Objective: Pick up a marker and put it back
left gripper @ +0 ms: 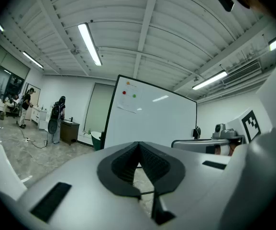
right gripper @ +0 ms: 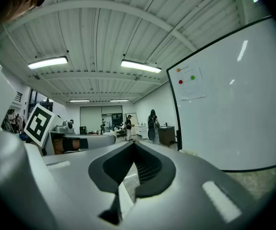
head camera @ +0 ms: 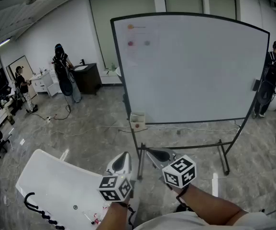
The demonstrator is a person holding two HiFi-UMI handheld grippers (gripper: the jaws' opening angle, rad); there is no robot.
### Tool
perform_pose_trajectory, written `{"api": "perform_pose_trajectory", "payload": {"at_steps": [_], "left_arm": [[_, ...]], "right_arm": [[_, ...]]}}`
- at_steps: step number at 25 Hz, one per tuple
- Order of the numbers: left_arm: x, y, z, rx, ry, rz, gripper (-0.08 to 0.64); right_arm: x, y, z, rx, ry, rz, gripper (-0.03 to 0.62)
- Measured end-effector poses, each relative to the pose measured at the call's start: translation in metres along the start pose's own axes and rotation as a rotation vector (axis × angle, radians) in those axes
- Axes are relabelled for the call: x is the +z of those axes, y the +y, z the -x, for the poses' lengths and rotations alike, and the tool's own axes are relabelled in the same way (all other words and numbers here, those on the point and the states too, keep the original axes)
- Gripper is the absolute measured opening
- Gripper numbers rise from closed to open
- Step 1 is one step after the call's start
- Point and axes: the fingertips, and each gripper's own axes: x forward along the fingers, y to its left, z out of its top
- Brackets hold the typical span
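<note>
Nearest the camera, the left gripper (head camera: 123, 158) and the right gripper (head camera: 156, 155) were held side by side, close but apart. Each was a smooth pale-grey plastic shell carrying a cube with black-and-white square markers. In each gripper's own view, the ribbed dark pads met at the tips with nothing between them, so both jaws were closed and empty.

Below and to the left lay a glossy white table (head camera: 51, 186) with rounded corners. A black cable (head camera: 35, 210) curled along its near edge. The floor (head camera: 80, 128) was grey, marbled and polished, and thin cords trailed across it.

Just ahead stood the whiteboard (head camera: 190, 71), a broad, smooth white panel in a thin dark metal frame on legs with low feet. Bare floor lay between the grippers and its stand. Three small round dots, orange, red and grey, sat near its upper left corner. A small pale box (head camera: 138, 121) hung at its lower left edge. The marker could not be told apart in any view, being too small to make out.

Well beyond, a person (head camera: 63, 75) stood by a dark cabinet (head camera: 87, 78). Another person (head camera: 22, 87) stood at far left. A third person (head camera: 270, 75) stood past the board's right edge.
</note>
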Motion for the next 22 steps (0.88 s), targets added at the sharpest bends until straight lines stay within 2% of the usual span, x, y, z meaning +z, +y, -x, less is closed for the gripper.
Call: {"api": "perform_pose_trajectory", "payload": {"at_steps": [14, 22], "left_arm": [[-0.010, 0.013, -0.014, -0.011, 0.014, 0.018, 0.003], [-0.021, 0.033, -0.049, -0.008, 0.044, 0.031, 0.003]], "right_arm": [[-0.008, -0.011, -0.015, 0.006, 0.001, -0.046, 0.002], [-0.021, -0.044, -0.044, 0.011, 0.028, -0.068, 0.002]]}}
